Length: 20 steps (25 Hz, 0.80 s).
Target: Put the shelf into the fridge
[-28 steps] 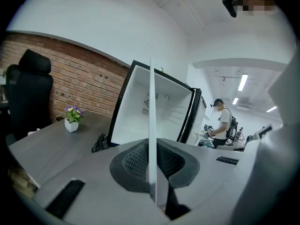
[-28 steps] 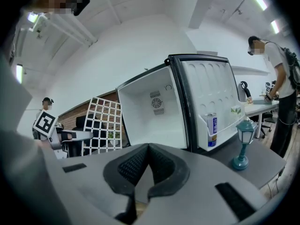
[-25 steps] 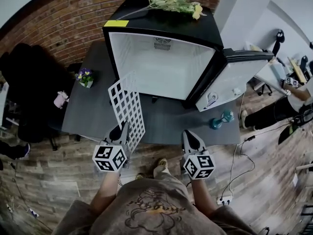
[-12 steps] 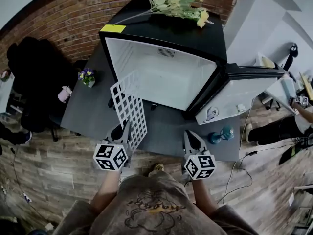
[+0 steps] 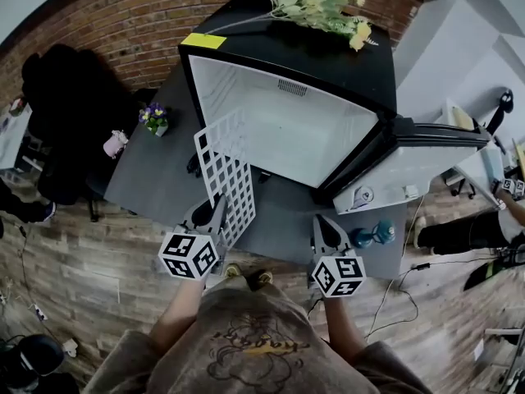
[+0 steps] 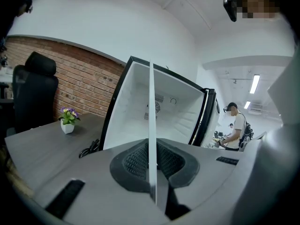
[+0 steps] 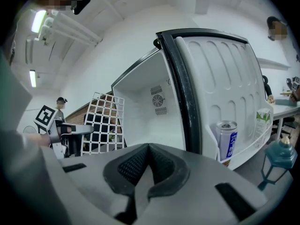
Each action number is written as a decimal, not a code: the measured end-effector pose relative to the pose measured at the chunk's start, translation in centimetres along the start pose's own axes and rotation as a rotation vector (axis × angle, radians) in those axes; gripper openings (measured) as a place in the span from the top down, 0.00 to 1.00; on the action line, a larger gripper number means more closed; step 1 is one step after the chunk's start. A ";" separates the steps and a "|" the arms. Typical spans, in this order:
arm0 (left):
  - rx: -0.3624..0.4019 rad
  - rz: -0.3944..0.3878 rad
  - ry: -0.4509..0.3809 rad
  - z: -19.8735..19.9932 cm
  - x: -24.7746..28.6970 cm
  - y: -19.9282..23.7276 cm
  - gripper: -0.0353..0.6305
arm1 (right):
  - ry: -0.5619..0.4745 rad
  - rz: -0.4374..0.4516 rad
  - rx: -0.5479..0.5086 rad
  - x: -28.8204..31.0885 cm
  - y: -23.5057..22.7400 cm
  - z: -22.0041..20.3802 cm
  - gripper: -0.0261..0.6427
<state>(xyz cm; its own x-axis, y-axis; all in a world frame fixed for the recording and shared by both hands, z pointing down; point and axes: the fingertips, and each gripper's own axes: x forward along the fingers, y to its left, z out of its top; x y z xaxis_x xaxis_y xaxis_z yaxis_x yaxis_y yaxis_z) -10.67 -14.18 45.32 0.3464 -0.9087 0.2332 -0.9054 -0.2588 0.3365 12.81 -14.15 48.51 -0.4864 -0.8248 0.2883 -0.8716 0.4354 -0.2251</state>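
White grid shelf is gripped at its lower edge by the left tongs. It is held upright above the grey counter, outside the fridge, just in front of the open compartment. Right tongs are clenched on nothing, held near the open fridge door. A can is seen in the door rack.

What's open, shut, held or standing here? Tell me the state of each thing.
Fridge: door wide open, inside empty, no shelf fitted.
Shelf: outside the fridge, held on edge, upright.
Left gripper: fingers shut on the shelf.
Right gripper: fingers shut, empty.
Can: upright in the door rack.
Flower pot: upright on the table.
Flower sprig: lying on the fridge top.
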 end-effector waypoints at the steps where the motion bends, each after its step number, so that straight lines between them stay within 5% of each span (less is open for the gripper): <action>1: -0.003 -0.007 0.002 0.1 0.0 0.1 0.88 | -0.002 -0.003 0.002 0.0 0.3 0.1 0.96; 12: -0.147 -0.091 -0.009 0.7 0.4 0.7 0.88 | -0.011 -0.055 -0.009 -0.4 1.2 -0.3 0.96; 20: -0.436 -0.151 -0.051 1.0 0.5 1.8 0.88 | -0.017 -0.085 -0.011 -0.6 1.3 -0.4 0.96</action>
<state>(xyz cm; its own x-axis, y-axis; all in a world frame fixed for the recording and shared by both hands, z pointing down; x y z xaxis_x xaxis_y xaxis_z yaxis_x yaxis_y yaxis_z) -12.37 -15.41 45.09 0.4441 -0.8891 0.1107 -0.6542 -0.2373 0.7182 11.95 -12.89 48.42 -0.4098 -0.8647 0.2905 -0.9104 0.3676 -0.1898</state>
